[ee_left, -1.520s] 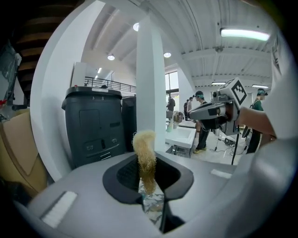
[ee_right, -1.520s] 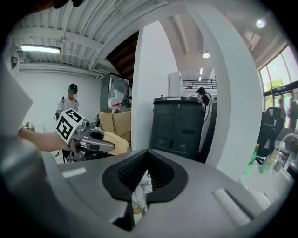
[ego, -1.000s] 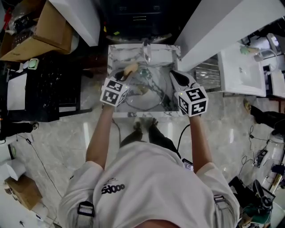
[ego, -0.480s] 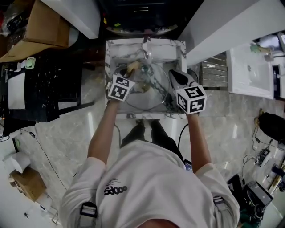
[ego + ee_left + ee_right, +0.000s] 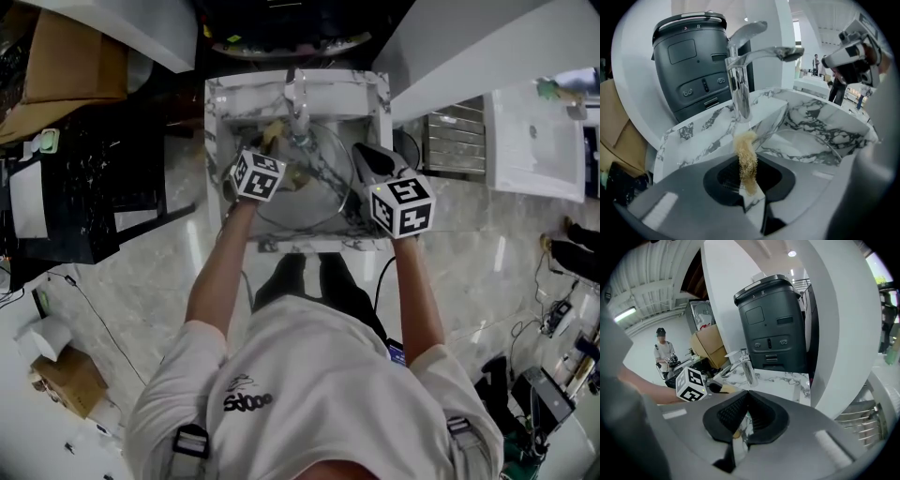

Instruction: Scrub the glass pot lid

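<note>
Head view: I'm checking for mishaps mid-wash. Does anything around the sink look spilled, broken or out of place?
Nothing stands out. The glass pot lid sits whole in the marble sink, the right gripper shut on its rim, the left gripper clamping the tan scrubber. No spill shows.

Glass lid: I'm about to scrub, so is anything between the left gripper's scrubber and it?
Nothing visible does. The left gripper pinches the scrubber beside the lid, which sits in the sink to its right. The faucet stands behind the scrubber, not between them.
</note>
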`<act>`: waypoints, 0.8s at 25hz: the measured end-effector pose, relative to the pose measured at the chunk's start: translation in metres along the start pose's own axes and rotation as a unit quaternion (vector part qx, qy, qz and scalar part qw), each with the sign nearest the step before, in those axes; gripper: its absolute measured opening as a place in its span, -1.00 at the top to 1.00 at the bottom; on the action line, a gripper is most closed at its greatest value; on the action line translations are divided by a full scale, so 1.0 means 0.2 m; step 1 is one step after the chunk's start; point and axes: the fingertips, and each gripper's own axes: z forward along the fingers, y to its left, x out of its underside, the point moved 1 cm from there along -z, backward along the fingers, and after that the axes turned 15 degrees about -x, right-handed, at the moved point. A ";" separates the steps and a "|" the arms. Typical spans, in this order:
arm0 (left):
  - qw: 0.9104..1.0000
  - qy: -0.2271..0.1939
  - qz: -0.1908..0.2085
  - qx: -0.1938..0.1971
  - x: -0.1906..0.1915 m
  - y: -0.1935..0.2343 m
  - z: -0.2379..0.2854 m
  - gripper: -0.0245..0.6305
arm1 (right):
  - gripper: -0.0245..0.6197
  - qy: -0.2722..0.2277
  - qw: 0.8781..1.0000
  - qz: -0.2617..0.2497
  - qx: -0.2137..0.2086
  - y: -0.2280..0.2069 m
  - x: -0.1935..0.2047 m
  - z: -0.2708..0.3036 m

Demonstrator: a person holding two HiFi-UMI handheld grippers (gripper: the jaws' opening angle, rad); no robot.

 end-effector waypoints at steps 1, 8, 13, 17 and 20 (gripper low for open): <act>1.000 0.002 0.010 -0.009 0.01 0.00 0.02 0.77 | 0.91 0.000 1.000 0.003 -0.002 -0.01 0.01 0.00; 0.996 0.004 0.075 -0.047 0.03 -0.10 0.15 0.76 | 0.91 -0.004 1.000 0.026 -0.009 -0.04 0.06 -0.03; 0.997 0.003 0.072 -0.025 -0.01 -0.27 0.19 0.76 | 0.91 -0.004 0.999 0.033 -0.005 -0.07 0.09 -0.08; 0.998 0.000 0.067 -0.004 -0.07 -0.37 0.21 0.76 | 0.91 -0.008 0.999 0.041 0.002 -0.10 0.12 -0.13; 0.998 -0.003 0.070 0.010 -0.09 -0.44 0.20 0.76 | 0.91 -0.010 0.999 0.046 0.006 -0.12 0.14 -0.15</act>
